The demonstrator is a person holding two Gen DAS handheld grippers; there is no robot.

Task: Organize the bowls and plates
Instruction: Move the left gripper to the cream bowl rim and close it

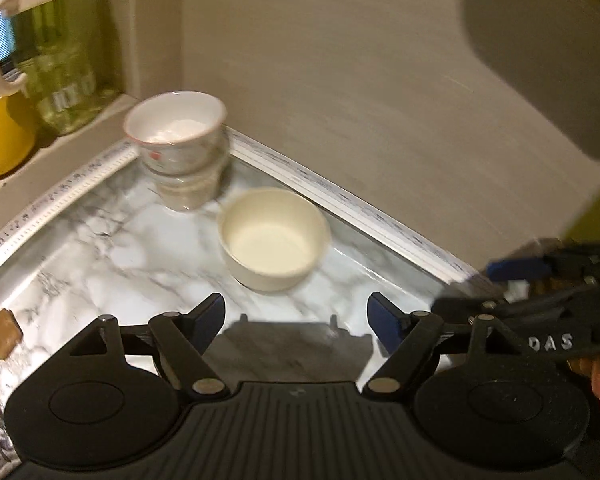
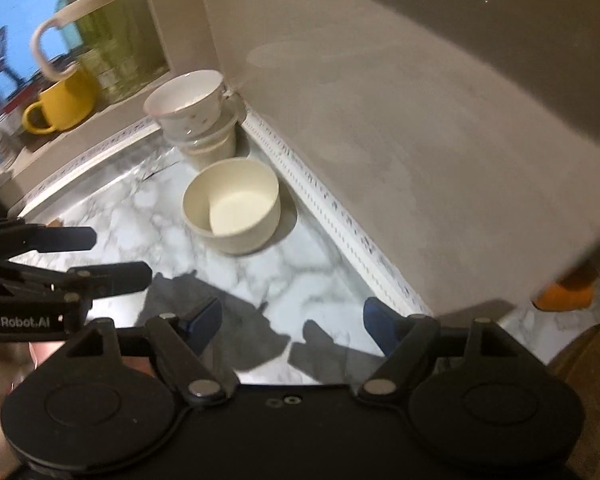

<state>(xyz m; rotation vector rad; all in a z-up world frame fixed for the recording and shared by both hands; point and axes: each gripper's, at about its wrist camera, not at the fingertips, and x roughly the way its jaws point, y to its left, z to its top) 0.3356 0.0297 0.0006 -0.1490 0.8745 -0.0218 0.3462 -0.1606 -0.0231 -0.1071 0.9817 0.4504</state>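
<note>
A cream bowl (image 1: 274,238) stands upright on the marble counter (image 1: 120,252), near the wall; it also shows in the right wrist view (image 2: 232,210). Behind it in the corner is a stack of white patterned bowls (image 1: 180,144), also seen in the right wrist view (image 2: 196,114). My left gripper (image 1: 296,318) is open and empty, a short way in front of the cream bowl. My right gripper (image 2: 292,318) is open and empty, also short of the bowl. The left gripper's fingers (image 2: 112,276) show at the left of the right wrist view.
A window ledge (image 2: 80,132) holds a yellow mug (image 2: 66,104) and a green glass jar (image 1: 64,52) with a white handle. A grey wall (image 1: 360,100) runs along the counter's right side. A small brown block (image 1: 4,338) lies at left. An orange object (image 2: 564,296) sits far right.
</note>
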